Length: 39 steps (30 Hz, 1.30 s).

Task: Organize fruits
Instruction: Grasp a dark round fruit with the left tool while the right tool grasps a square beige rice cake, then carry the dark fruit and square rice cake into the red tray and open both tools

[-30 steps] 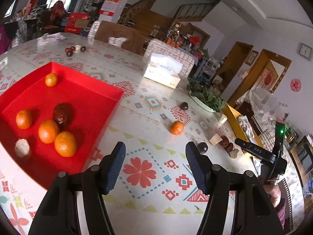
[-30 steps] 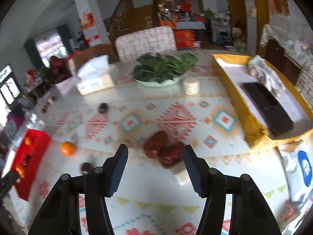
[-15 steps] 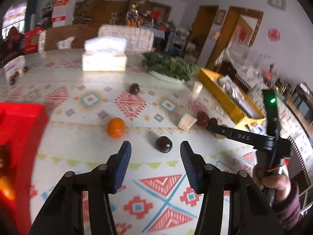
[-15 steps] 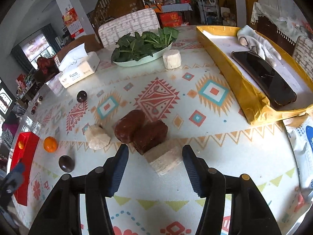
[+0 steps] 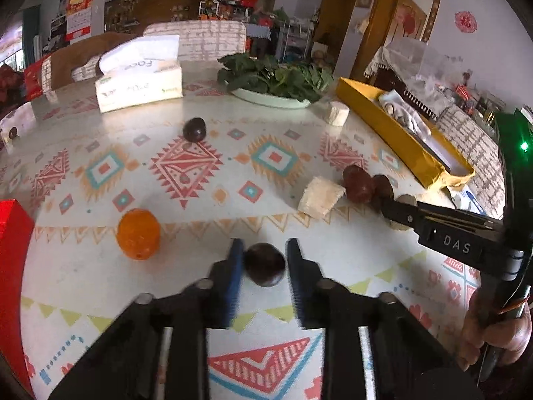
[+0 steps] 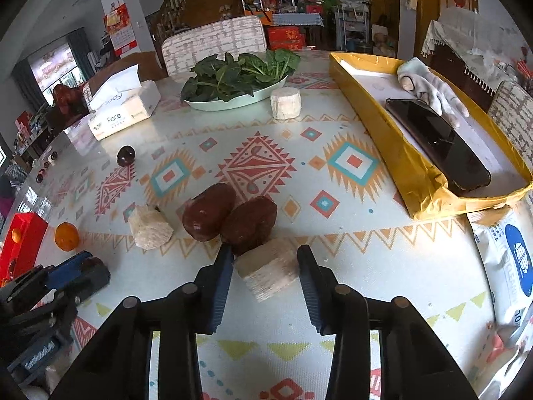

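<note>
Where chairs ring it, patterned tablecloth point(image 5: 186, 163) bears fruit.

Worktop point(image 6: 349, 300), patterned cloth. On it: tissue box point(image 6: 125, 113), plate of greens point(image 6: 233, 96), yellow tray point(image 6: 413, 180), red tray point(image 6: 21, 243), orange point(image 5: 138, 238), plums point(image 5: 195, 129), brown fruits point(image 6: 230, 221), pale chunks point(image 6: 150, 228).

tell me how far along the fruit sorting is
Done: at least one orange already sits in the red tray. In hand: the left gripper brackets a dark round fruit, the right gripper a pale chunk; neither looks clamped yet. Left: the loose orange, another dark fruit, two reddish-brown fruits, more chunks.
</note>
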Available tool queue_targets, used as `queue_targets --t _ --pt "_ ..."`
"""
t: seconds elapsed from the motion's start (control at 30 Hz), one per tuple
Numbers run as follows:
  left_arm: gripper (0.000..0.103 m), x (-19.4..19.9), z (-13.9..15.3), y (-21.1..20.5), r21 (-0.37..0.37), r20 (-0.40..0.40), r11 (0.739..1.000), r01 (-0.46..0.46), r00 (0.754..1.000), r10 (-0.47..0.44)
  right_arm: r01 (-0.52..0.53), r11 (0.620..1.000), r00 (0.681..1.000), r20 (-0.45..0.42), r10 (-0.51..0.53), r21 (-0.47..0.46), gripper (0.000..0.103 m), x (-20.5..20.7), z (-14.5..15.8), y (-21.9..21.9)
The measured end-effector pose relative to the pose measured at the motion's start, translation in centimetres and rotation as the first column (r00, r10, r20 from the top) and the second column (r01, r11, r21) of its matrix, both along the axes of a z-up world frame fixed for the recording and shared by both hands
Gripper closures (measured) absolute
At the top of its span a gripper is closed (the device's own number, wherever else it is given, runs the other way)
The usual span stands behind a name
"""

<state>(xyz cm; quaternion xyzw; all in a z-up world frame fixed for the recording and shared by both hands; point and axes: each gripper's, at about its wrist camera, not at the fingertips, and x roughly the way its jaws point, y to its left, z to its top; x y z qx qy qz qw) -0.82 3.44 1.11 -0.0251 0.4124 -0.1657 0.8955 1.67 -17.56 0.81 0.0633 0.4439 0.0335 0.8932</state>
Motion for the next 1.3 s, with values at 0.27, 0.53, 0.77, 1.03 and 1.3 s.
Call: queue_targets --t 0.27,0.53,0.77,1.03,1.3 --pt "0.080 -0.7 0.7 1.1 -0.028 0.038 0.998 -0.047 0.998 0.048 0.024 0.997 0.999 0.044 -0.027 0.070 0.060 -0.7 1.1 -1.1" --pt "0.080 -4.5 4.6 6.1 -0.120 0.130 0.982 -0.145 0.979 0.160 -0.035 0.994 0.982 0.186 0.016 0.100 0.060 -2.2 3.4 -0.5" --pt "0.080 -9.4 7.6 15.7 -0.110 0.213 0.938 -0.328 0.914 0.345 -0.114 0.993 0.967 0.231 0.102 0.038 0.060 -3.3 4.4 2.7" --pt "0.080 -11.9 7.1 24.7 -0.109 0.214 0.850 -0.515 0.823 0.526 -0.329 0.942 0.928 0.206 0.311 0.059 0.060 -4.5 6.2 12.0" --pt "0.080 -12.2 5.4 30.6 -0.085 0.181 0.781 -0.618 0.761 0.622 -0.560 0.826 0.823 0.158 0.546 0.063 0.060 -5.1 6.3 26.1"
